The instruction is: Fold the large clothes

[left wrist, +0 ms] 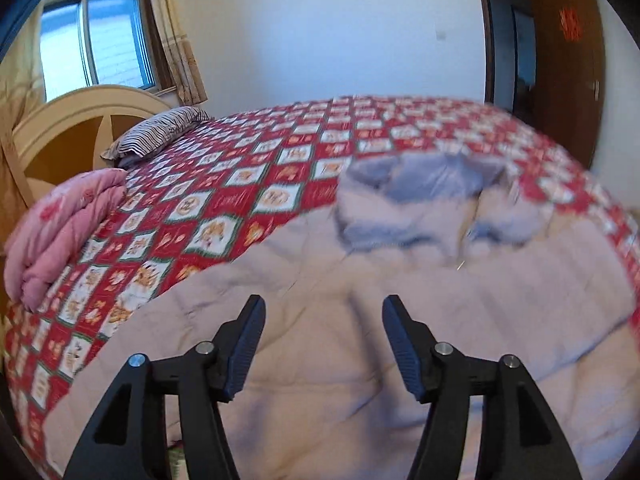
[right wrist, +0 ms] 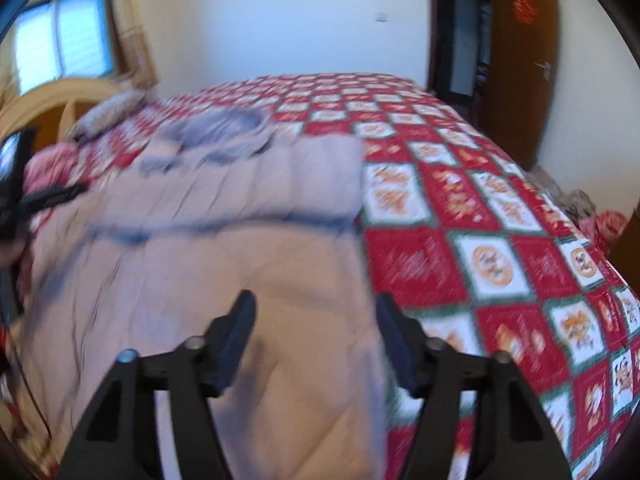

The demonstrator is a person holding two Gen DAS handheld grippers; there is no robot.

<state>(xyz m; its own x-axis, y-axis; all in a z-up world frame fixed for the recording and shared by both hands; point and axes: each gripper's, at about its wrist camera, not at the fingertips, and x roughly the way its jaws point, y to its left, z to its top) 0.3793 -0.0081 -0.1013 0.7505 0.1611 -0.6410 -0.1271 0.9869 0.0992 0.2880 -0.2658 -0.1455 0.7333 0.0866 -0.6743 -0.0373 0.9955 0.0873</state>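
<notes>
A pale pinkish-beige quilted coat lies spread flat on the bed, filling most of the near side of it. Its surface is puffy, stitched into soft panels, and a grey furry hood or collar sits bunched at its far end. In the right wrist view the coat has a part folded across its upper body, with a straight edge running down its right side next to bare bedspread.

The left tongs stand moderately open above the coat's lower part, with nothing between the ribbed black pads; whether their tips touch the cloth cannot be told. The right tongs are also moderately open, over the coat's right edge, and hold nothing. The pictures are blurred, the right one more so. At the far left of the right wrist view, the left tongs show as a dark shape over the coat.

The bedspread is a red, white and green check with orange figures in the white squares. A rolled pink quilt lies on the left side of the bed, and a striped pillow rests by the curved cream headboard. Behind are a window with beige curtains and a brown wooden door.
</notes>
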